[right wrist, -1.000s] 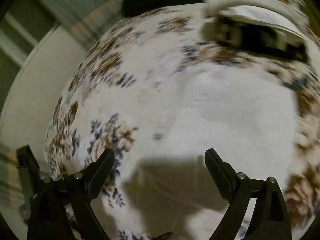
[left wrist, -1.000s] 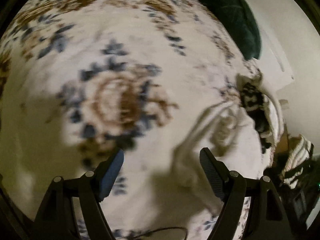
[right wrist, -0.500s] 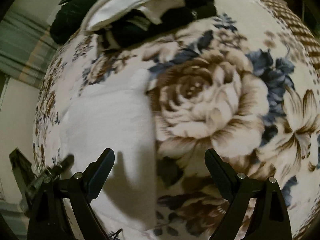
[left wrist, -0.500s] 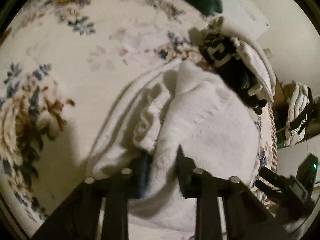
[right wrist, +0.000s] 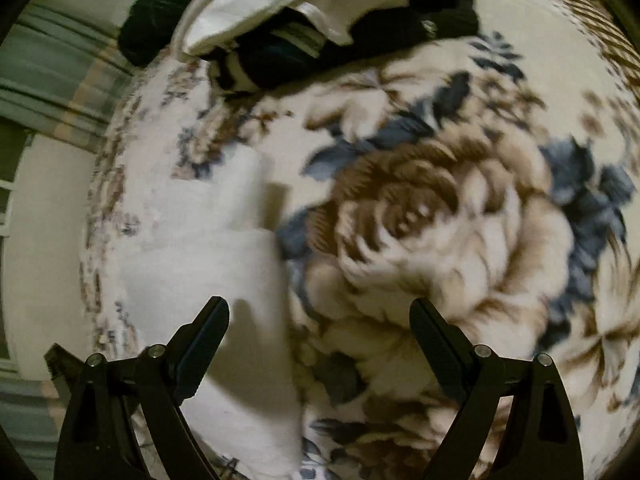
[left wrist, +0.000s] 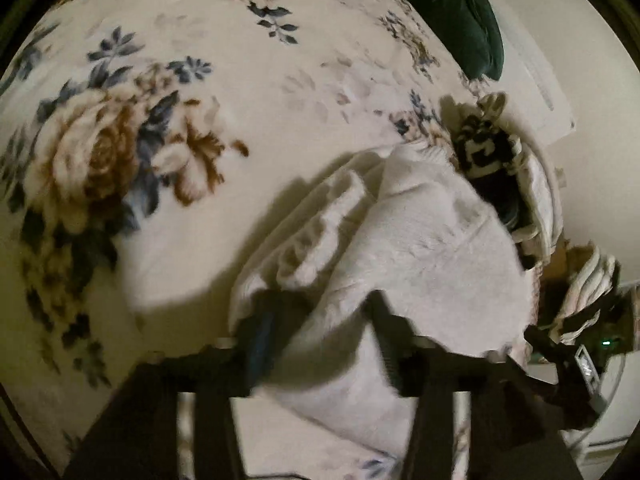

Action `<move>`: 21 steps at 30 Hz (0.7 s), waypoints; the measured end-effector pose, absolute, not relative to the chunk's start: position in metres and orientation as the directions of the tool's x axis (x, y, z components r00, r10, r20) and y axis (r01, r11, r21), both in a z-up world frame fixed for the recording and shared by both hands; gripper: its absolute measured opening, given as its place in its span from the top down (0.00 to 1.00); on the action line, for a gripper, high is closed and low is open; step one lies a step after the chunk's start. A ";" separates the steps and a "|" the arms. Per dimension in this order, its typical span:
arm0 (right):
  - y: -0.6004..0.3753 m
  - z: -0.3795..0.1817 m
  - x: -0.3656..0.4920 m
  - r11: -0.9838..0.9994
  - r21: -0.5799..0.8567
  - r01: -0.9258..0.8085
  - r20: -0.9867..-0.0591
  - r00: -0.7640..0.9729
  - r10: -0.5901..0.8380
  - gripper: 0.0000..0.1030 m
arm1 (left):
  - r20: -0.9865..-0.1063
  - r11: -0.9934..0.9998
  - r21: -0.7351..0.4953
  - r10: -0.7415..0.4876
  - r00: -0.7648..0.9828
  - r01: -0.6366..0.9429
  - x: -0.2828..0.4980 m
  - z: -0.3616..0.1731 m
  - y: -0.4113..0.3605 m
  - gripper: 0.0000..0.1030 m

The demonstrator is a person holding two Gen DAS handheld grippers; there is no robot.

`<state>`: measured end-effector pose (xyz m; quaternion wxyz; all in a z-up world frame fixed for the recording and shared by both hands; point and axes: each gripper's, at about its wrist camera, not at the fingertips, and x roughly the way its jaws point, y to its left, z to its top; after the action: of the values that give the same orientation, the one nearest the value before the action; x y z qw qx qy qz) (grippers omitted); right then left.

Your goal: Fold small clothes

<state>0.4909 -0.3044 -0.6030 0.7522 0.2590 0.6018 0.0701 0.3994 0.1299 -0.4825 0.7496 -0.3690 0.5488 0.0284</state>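
A white fluffy garment (left wrist: pixel 420 248) lies bunched on the floral blanket (left wrist: pixel 200 128). My left gripper (left wrist: pixel 324 316) has its fingers a moderate gap apart, with a thick fold of the white garment between them; the view is blurred. In the right wrist view the same white garment (right wrist: pixel 208 264) lies flat at the left. My right gripper (right wrist: pixel 320 320) is open and empty above the blanket (right wrist: pixel 460 220), its left finger over the garment's edge.
A pile of black, white and patterned clothes (right wrist: pixel 320 28) lies at the blanket's far side; it also shows in the left wrist view (left wrist: pixel 492 152). A dark green cushion (left wrist: pixel 460 12) sits behind. More clothes (left wrist: pixel 588 284) hang beyond the bed edge.
The left gripper's fingers have spread apart from nearly closed, with the white garment still between them. The left view has shifted right. The right gripper stays open and has barely moved.
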 end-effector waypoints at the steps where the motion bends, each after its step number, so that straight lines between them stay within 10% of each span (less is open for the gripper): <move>1: -0.305 -0.602 0.494 0.842 0.504 0.192 -0.852 0.272 0.448 0.09 | -0.832 0.705 -0.540 -0.364 0.420 -0.459 0.391 -0.476 0.130 0.35; 4: -0.302 -0.606 0.510 0.769 0.627 0.121 -0.770 0.248 0.588 0.00 | -0.809 0.647 -0.571 -0.338 0.480 -0.506 0.364 -0.466 0.128 0.20; 21: -0.285 -0.712 0.592 0.507 0.829 0.237 -0.532 0.054 0.845 0.00 | -0.731 0.376 -0.682 -0.386 0.563 -0.627 0.378 -0.548 0.094 0.16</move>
<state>0.5923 -0.2853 -0.7119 0.5890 0.4242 0.6377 0.2579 0.3781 0.0945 -0.5477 0.6909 -0.5515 0.4593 0.0871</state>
